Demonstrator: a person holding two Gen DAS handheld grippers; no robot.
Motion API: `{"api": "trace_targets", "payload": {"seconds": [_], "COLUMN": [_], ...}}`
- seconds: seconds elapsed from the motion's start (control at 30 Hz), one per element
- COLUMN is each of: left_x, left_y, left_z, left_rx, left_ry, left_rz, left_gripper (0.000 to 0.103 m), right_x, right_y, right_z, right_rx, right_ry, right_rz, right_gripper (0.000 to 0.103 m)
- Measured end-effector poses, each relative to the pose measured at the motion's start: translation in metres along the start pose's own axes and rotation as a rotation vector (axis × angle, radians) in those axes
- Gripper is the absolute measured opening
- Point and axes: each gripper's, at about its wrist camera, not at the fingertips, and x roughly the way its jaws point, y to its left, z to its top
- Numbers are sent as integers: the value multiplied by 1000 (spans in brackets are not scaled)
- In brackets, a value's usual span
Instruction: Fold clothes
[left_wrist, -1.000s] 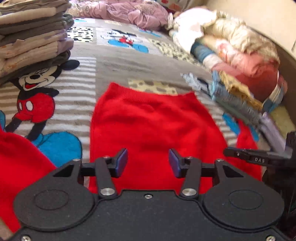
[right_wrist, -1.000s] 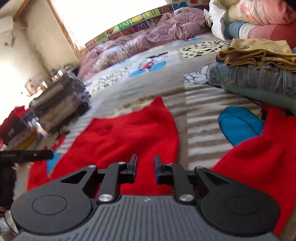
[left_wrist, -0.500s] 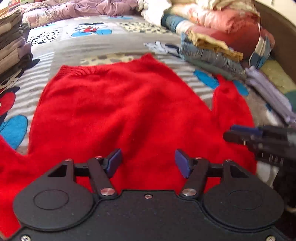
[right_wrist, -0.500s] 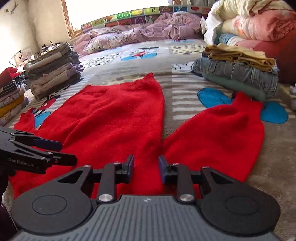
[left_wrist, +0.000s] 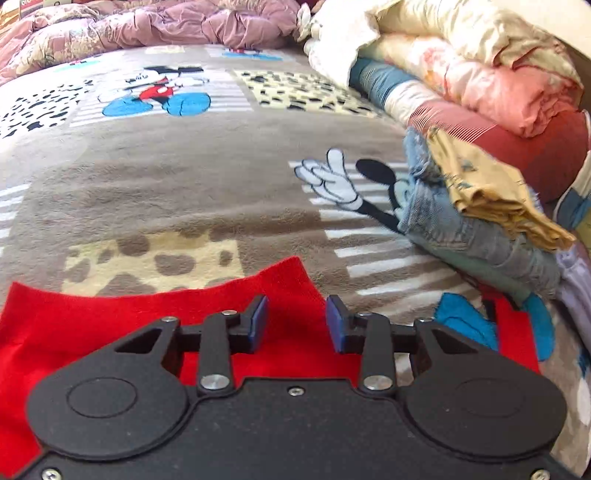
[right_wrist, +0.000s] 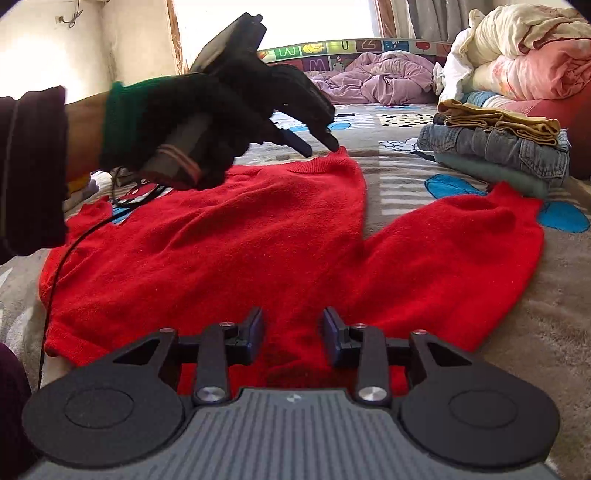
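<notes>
Both tongs, L (left_wrist: 295, 319) & R (right_wrist: 293, 334), agape over red sweater (right_wrist: 229, 240).

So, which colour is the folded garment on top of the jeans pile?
Mustard yellow: the folded garment lies on the jeans, clearest in the right wrist view.

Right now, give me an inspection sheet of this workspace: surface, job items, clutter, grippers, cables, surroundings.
Surface: cartoon-print blanket, soft.
Job's things: red sweater spread flat, its sleeve splayed to the right.
Clutter: folded jeans with a yellow garment on top, beside the sleeve end; rolled quilts behind.
Grippers: left gripper open, over the sweater's far corner; right gripper open, low over the near part, holding nothing.
Cables: black cable trailing from the gloved hand over the sweater's left edge.
Surroundings: purple bedding, bright window.
</notes>
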Motion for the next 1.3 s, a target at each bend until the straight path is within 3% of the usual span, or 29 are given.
{"api": "trace_targets", "payload": {"seconds": [0.1,0.2,0.33,0.47,0.53,0.63,0.8,0.97,1.1,1.3], "left_x": [23,12,-9,13,10,-21,-89,-151,-185,-198], "left_y": [-17,-21,-13,-17,-28,-31,-40,-30,-46,-84], "left_z": [3,9,2,-13,-9,-10,-56,-124,-172,-212], "left_rx": [109,111,4,-57,9,-22,-7,-31,38,155], "left_ry": [35,34,-8,30,30,-14,-70,-62,-50,-135], "left_rz": [75,77,-5,-45,-18,-69,-119,-93,-68,-29], "left_gripper": [34,34,34,34,34,34,41,41,41,35], "right_x": [1,1,1,-1,0,-1,-8,-46,-63,-57], "right_y": [-1,1,4,2,1,2,3,-10,-45,-75], "right_z": [0,-1,-1,-3,-3,-4,-5,-8,-10,-19], "right_rx": [-16,-33,-47,-48,-55,-54,-60,-42,117,282], "right_ry": [9,12,6,-7,-9,-14,-40,-151,-196,-196], "right_rz": [10,6,-1,6,7,2,-12,-75,-162,-146], "right_gripper": [38,38,39,39,39,39,39,39,39,38]}}
